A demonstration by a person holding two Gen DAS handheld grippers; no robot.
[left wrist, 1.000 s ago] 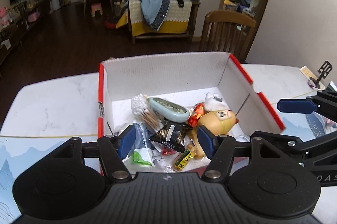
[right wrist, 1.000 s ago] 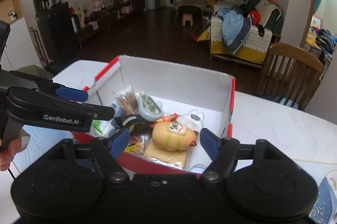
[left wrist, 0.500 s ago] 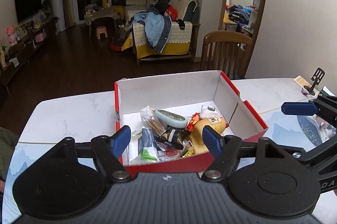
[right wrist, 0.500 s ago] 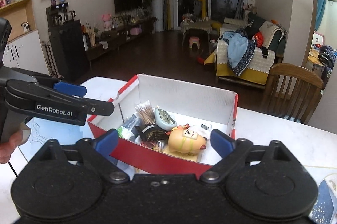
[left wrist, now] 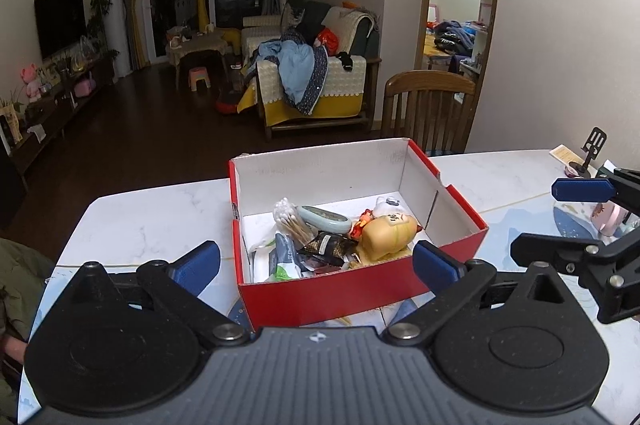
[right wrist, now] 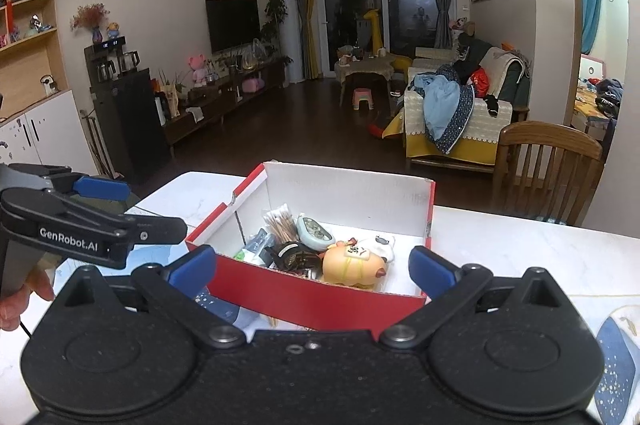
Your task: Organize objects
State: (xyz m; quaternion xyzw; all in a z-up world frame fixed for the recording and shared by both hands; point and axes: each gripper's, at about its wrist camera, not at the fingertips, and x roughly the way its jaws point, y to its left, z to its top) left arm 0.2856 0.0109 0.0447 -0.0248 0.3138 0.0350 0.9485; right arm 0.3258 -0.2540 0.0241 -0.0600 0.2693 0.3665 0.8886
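red cardboard box (left wrist: 352,289), white inside, on a white marble-look table (left wrist: 160,221); it holds cotton swabs (left wrist: 290,219), a glossy dark sachet (left wrist: 330,245) and a rounded yellow toy (left wrist: 390,235). left gripper (left wrist: 316,261) and right gripper (right wrist: 312,267) jaws opening wide, empty, angled down just short of the box's near wall.

The white marbled desk (left wrist: 152,221) carries a red box (left wrist: 360,285) (open-topped). A blue-patterned mat (right wrist: 616,365) lies on it too.

An open red box (left wrist: 352,289) with white inside sits near the worktop's far edge, holding cotton swabs (left wrist: 290,219), a yellow toy (left wrist: 390,235), a dark packet (left wrist: 330,245) and tissues (left wrist: 282,259).
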